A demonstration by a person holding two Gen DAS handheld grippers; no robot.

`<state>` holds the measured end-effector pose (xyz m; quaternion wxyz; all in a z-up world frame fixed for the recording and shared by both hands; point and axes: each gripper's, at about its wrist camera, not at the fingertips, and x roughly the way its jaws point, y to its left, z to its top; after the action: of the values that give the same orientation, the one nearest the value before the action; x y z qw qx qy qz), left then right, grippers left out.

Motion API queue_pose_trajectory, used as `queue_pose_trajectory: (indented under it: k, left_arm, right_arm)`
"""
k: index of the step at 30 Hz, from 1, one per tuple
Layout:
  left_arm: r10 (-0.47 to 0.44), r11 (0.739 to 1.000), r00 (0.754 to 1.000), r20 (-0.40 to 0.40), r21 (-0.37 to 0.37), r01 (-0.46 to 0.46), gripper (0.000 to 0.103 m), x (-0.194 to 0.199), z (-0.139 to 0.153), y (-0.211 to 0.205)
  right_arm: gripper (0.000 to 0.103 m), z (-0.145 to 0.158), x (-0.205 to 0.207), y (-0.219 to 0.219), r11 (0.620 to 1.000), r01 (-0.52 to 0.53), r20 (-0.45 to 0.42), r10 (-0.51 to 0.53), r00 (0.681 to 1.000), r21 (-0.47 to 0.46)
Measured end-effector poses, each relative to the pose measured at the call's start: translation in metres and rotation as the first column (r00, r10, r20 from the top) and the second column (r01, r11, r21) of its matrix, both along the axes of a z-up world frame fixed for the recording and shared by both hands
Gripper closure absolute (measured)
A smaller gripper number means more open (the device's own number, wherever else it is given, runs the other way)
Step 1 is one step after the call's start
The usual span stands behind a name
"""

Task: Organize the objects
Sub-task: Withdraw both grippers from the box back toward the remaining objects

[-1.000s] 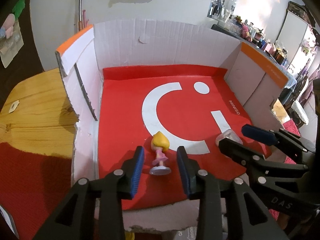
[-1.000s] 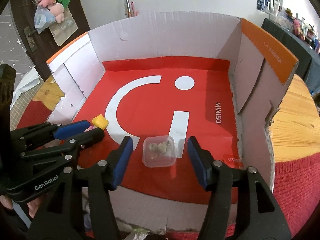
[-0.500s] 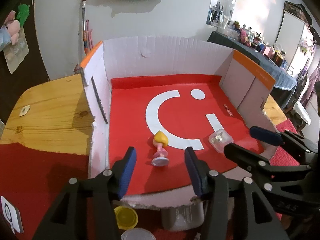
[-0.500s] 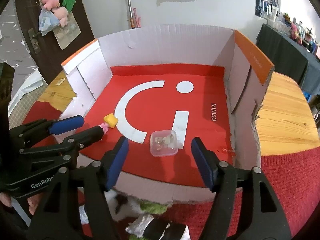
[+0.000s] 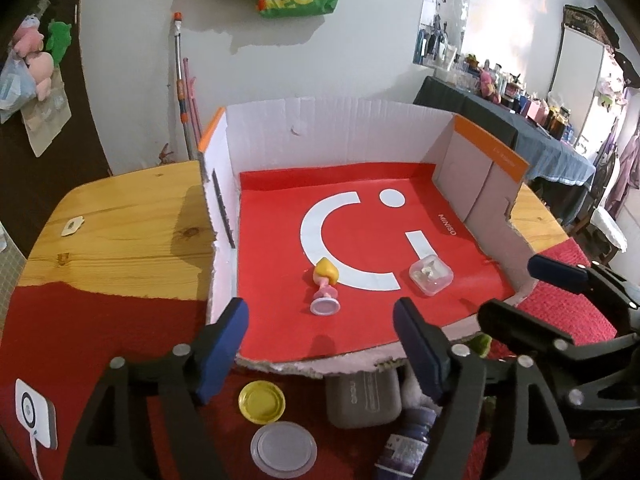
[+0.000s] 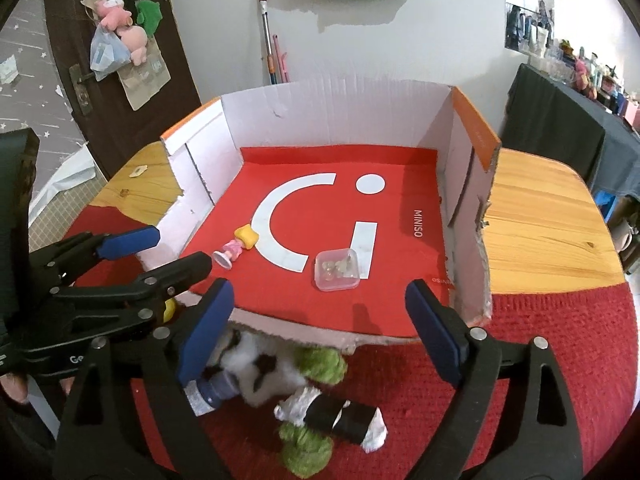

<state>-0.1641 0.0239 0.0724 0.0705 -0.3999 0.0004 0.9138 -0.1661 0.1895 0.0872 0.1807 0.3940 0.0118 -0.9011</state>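
- A small doll figurine (image 5: 326,286) with yellow hair, a pink dress and a round pale base is lying on its side on the red floor of the cardboard box (image 5: 340,128), near the front left, its head touching the white curved logo.
- A small clear plastic case (image 5: 431,275) holding pale little pieces is sitting closed and flat just to the figurine's right, apart from it.
- The box is standing open-topped on a wooden table (image 5: 120,220), with white inner walls, orange rims and a torn low front edge.
- The left gripper (image 5: 320,344) is hanging over that front edge; its jaws have just been opening and are standing wide apart with nothing between them.
- The right gripper (image 6: 318,314) is doing likewise, jaws just opened wide and gripping nothing.
- In front of the box, on a red cloth (image 6: 560,340), a yellow lid (image 5: 262,402), a clear lid (image 5: 284,448) and a grey case (image 5: 362,400) are lying beside a white-and-green plush toy (image 6: 288,368).
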Motion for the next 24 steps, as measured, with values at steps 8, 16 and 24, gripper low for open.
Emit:
queue_pose_trajectory:
  k: [8,16,24]
  left_arm:
    - [0.012,1.000,0.999,-0.036,-0.004,-0.012,0.012,0.021,0.008,-0.005]
    - [0.023,1.000,0.998,-0.058,-0.009,-0.023,0.001,0.037,0.013,-0.008]
    - [0.027,1.000,0.998,-0.063,-0.011,-0.027,0.000,0.051,0.011,-0.011]
  right_arm:
    - [0.002,0.014,0.025,0.003,1.000,-0.005,-0.040,0.005,0.999,-0.007]
    - [0.000,0.021,0.044,0.003,1.000,-0.016,-0.067,0.015,0.998,-0.021]
    - [0.000,0.023,0.060,0.004,1.000,-0.013,-0.085,0.012,0.996,-0.014]
